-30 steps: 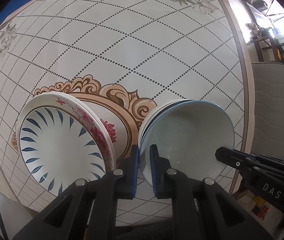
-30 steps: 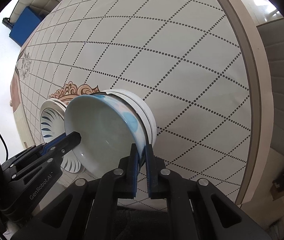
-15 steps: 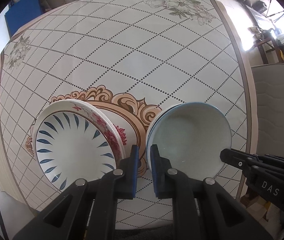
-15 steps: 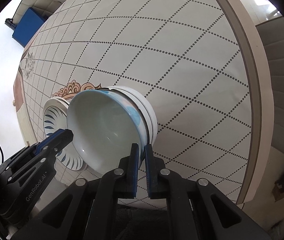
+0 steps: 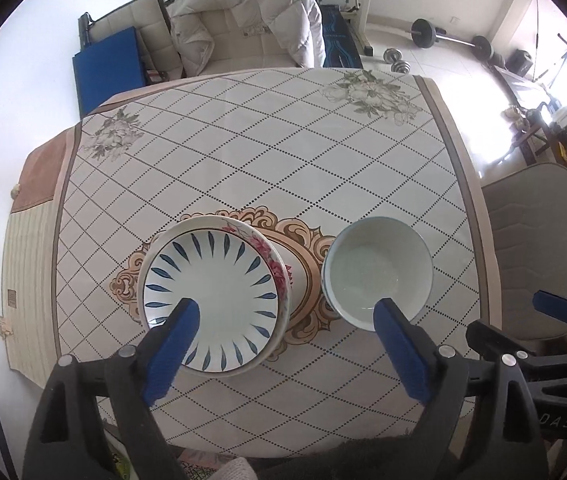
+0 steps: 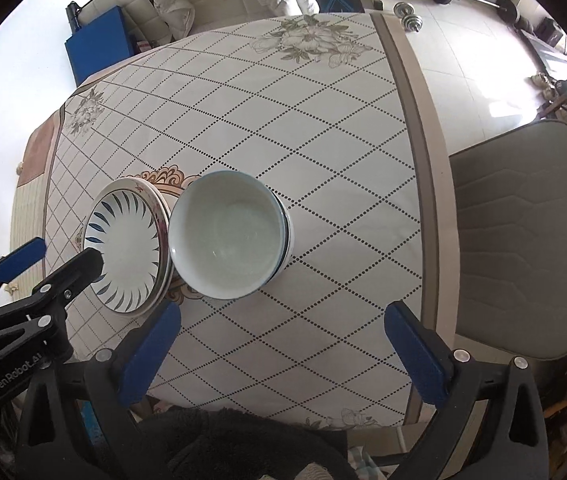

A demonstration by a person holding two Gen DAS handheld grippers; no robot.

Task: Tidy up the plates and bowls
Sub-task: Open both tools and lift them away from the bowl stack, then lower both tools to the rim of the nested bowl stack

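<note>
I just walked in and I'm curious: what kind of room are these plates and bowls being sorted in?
Most likely a home living or dining room that doubles as a gym. A dining table wears a flowered tablecloth, a padded chair draped with a white quilt stands behind it, and barbells lie on the tiled floor.

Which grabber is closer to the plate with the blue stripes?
Left. The left gripper hangs above the blue-striped plate, one finger over its face, jaws opening, empty. The right gripper hangs beyond the bowls, also opening and empty.

A white quilt (image 5: 243, 12) drapes a sofa (image 5: 239, 46) beyond the table's far edge; barbells (image 5: 449, 38) lie on the floor.
</note>
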